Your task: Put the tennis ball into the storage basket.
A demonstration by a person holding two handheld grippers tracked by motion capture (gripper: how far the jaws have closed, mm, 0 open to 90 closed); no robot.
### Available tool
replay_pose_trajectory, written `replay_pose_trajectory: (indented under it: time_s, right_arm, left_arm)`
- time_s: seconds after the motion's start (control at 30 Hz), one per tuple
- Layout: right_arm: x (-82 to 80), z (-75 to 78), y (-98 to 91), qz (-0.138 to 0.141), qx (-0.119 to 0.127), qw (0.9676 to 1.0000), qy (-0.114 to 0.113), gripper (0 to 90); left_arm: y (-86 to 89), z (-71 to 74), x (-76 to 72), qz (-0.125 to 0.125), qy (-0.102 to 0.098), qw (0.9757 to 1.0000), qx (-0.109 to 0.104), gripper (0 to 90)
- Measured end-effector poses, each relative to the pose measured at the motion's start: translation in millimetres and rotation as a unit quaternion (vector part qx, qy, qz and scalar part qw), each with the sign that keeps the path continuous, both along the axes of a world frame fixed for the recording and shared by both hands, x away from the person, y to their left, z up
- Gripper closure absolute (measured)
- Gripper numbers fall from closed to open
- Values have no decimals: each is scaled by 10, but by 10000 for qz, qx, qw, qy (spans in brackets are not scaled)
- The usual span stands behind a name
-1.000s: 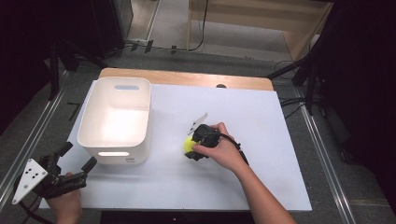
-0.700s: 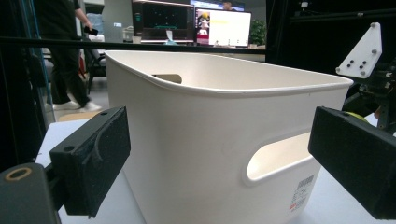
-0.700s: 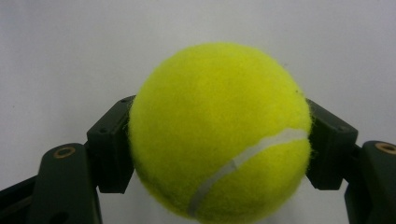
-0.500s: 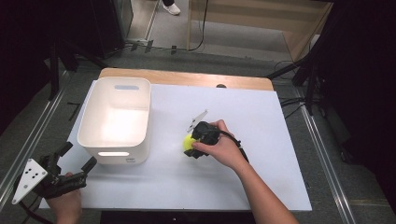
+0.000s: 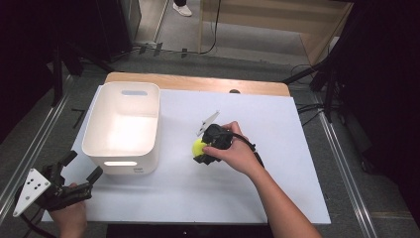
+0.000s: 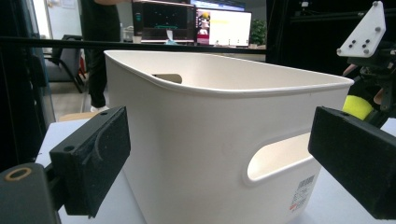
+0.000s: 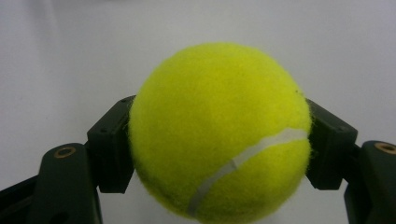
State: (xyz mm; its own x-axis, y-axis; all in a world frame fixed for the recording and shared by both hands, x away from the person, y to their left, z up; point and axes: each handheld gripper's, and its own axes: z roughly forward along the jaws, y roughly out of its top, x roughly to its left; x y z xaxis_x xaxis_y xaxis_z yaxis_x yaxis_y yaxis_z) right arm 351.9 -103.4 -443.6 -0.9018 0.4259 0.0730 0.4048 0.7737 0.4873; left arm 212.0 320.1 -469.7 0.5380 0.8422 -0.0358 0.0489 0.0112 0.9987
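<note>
Your right tool (image 5: 204,151) is clamped on the ball (image 5: 198,146), near the middle of the tabletop (image 5: 277,148). The bin (image 5: 124,129) sits at the ball's 9 o'clock. Your left tool (image 5: 79,171) has its jaws wide apart, holding nothing.

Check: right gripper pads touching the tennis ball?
Touching. In the right gripper view both pads of the right gripper press the sides of the tennis ball.

No legible text. The bin (image 6: 210,140) carries a barcode label (image 6: 304,189) near its lower corner, print too small to read. Distant monitors (image 6: 196,23) show unreadable content.
</note>
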Motion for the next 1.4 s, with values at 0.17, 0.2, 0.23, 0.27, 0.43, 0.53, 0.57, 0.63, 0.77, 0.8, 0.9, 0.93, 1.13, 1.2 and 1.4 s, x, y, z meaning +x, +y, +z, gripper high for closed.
replay_pose_trajectory:
  time_s: [0.17,0.2,0.23,0.27,0.43,0.53,0.57,0.63,0.77,0.8,0.9,0.93,1.13,1.2,1.4]
  right_arm:
    - [20,77,27,60,50,10000,-5,236]
    - [21,94,32,46,43,10000,-15,236]
    - [25,113,36,62,40,10000,-1,236]
    - [34,129,39,111,45,9999,-10,236]
    - [58,216,60,162,87,9998,-4,237]
    - [63,258,83,170,102,9998,8,237]
    - [67,272,90,206,101,9997,17,237]
    - [72,294,108,239,114,9996,47,237]
    - [85,349,142,281,113,9995,68,237]
    - [91,364,149,302,121,9994,64,237]
    - [105,415,174,343,144,9993,55,237]
    - [106,433,185,351,154,9992,66,237]
    - [126,539,246,466,163,9988,48,238]
    - [131,578,271,497,147,9987,36,238]
    - [153,678,342,554,168,9983,40,237]
  left_arm:
    - [1,0,-1,-5,-1,10000,-2,58]
    - [1,-1,0,-12,-7,10000,-9,58]
    - [1,0,-1,-5,1,10000,-3,58]
    - [0,0,0,-3,2,10000,-1,58]
    - [-1,1,-1,-8,3,10000,4,58]
    - [0,1,-1,-11,2,10000,3,58]
    - [-1,1,-1,-11,2,10000,2,58]
    - [-1,0,1,-14,-2,10000,-9,58]
    - [3,0,2,-15,-6,10000,-7,58]
    - [2,0,2,-16,-6,10000,-9,58]
    - [-1,0,2,-17,-4,10000,-7,58]
    - [-1,0,1,-18,-3,10000,-8,58]
    - [-2,1,4,-18,3,10000,13,58]
    - [-3,1,5,-21,2,10000,12,58]
    - [3,1,3,-23,2,10000,-12,58]
